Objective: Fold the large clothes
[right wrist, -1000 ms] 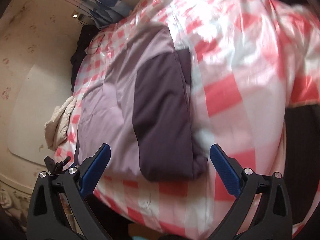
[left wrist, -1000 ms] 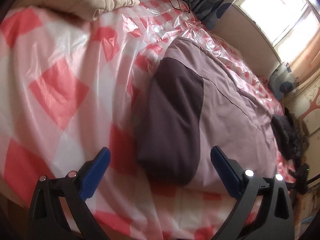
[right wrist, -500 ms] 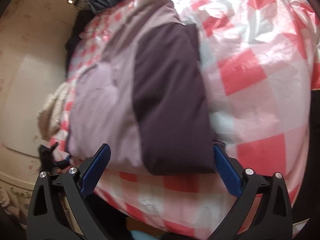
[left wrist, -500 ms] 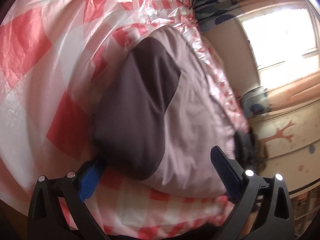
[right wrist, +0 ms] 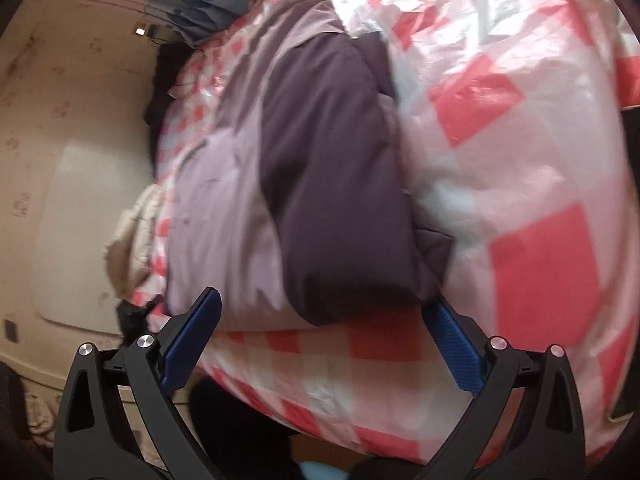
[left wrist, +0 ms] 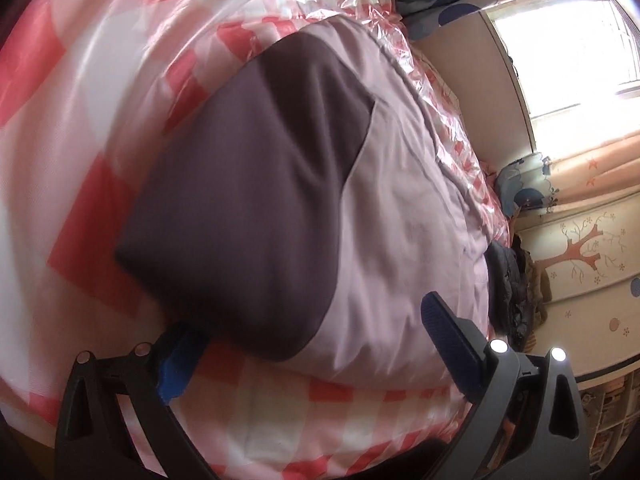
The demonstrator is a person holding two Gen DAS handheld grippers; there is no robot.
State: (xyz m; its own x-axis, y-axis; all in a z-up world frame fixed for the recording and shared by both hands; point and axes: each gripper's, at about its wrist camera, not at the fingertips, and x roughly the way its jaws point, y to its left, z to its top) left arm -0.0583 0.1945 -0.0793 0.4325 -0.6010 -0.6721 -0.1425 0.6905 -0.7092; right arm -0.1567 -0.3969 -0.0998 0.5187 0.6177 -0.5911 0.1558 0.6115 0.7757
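Garment (left wrist: 304, 200) hem lies between wide-open jaws of left gripper (left wrist: 308, 344) and right gripper (right wrist: 320, 332).

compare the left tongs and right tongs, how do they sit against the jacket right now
The left tongs have one blue finger tucked under the dark panel's near edge of the jacket and the other over the lilac part. The right tongs have one finger meeting the dark corner of the jacket, the other beside the lilac hem, over the checkered plastic sheet. Both are open, straddling the near edge, gripping nothing.
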